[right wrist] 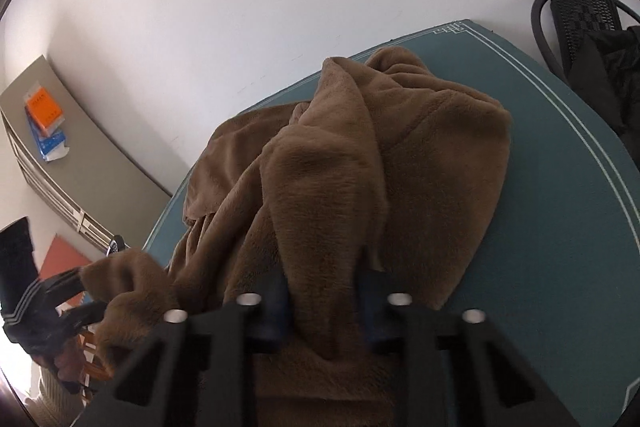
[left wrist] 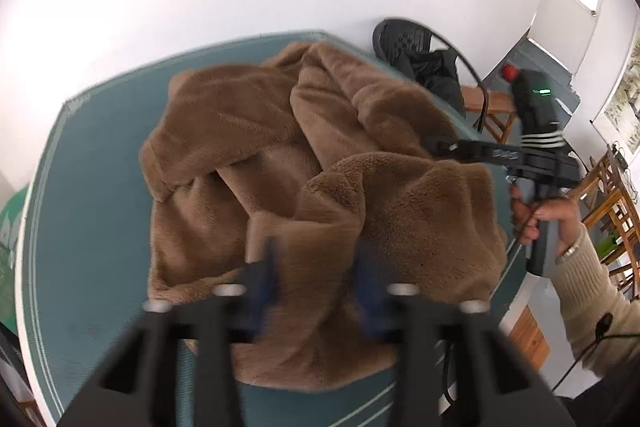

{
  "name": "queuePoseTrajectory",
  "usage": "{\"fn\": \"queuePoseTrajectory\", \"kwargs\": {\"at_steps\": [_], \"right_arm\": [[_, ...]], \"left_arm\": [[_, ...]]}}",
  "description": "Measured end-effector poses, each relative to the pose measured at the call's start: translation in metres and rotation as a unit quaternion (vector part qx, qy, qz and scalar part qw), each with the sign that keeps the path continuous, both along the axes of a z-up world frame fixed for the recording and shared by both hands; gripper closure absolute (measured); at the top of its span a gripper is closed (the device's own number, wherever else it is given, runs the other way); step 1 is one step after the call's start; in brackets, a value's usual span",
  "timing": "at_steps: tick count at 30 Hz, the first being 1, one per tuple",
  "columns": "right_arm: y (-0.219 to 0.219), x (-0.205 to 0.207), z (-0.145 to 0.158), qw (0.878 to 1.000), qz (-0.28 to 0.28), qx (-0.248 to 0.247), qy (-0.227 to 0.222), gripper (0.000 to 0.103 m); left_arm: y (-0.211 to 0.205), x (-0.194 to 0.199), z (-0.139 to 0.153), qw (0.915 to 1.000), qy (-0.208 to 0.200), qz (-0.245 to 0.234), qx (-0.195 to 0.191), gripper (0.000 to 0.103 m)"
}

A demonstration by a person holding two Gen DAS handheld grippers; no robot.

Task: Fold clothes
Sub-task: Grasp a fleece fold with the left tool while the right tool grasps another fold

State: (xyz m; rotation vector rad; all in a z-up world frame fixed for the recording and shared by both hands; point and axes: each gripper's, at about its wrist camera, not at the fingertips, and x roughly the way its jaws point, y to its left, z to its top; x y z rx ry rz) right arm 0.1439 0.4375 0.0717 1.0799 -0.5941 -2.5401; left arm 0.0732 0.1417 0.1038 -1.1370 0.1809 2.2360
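Note:
A brown fleece garment (left wrist: 280, 163) lies crumpled on a teal table (left wrist: 88, 211); it also shows in the right wrist view (right wrist: 360, 163). My left gripper (left wrist: 316, 267) is shut on a fold of the garment at its near edge, blue fingertips (left wrist: 267, 267) pressed into the fleece. My right gripper (right wrist: 324, 291) is shut on another fold of the garment and lifts it; it shows from the side in the left wrist view (left wrist: 440, 147). The left gripper appears at the lower left of the right wrist view (right wrist: 76, 299), with fleece bunched in it.
A black chair (left wrist: 416, 51) with dark clothing stands past the table's far right corner; it also shows in the right wrist view (right wrist: 584, 27). Wooden chairs (left wrist: 612, 195) stand on the right. A grey cabinet (right wrist: 60, 147) with an orange box (right wrist: 42, 107) is on the left. A white wall lies behind.

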Motion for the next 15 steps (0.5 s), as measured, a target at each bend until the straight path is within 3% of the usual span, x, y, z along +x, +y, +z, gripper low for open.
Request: {"fn": "queuePoseTrajectory", "kwargs": {"at_steps": [3, 8, 12, 15], "right_arm": [[0.012, 0.016, 0.01, 0.998, -0.009, -0.049, 0.023, 0.09], [0.044, 0.047, 0.04, 0.984, -0.024, -0.155, 0.082, 0.091], [0.06, 0.078, 0.071, 0.973, -0.044, -0.175, 0.142, 0.091], [0.06, 0.095, 0.079, 0.975, -0.056, -0.149, 0.153, 0.091]], "left_arm": [[0.002, -0.007, -0.005, 0.9998, -0.019, 0.01, 0.005, 0.086], [-0.035, -0.008, 0.02, 0.9964, 0.001, 0.062, 0.058, 0.088], [-0.081, 0.007, 0.051, 0.9894, 0.048, 0.092, 0.101, 0.088], [-0.097, 0.02, 0.051, 0.9899, 0.058, 0.088, 0.095, 0.088]]}}
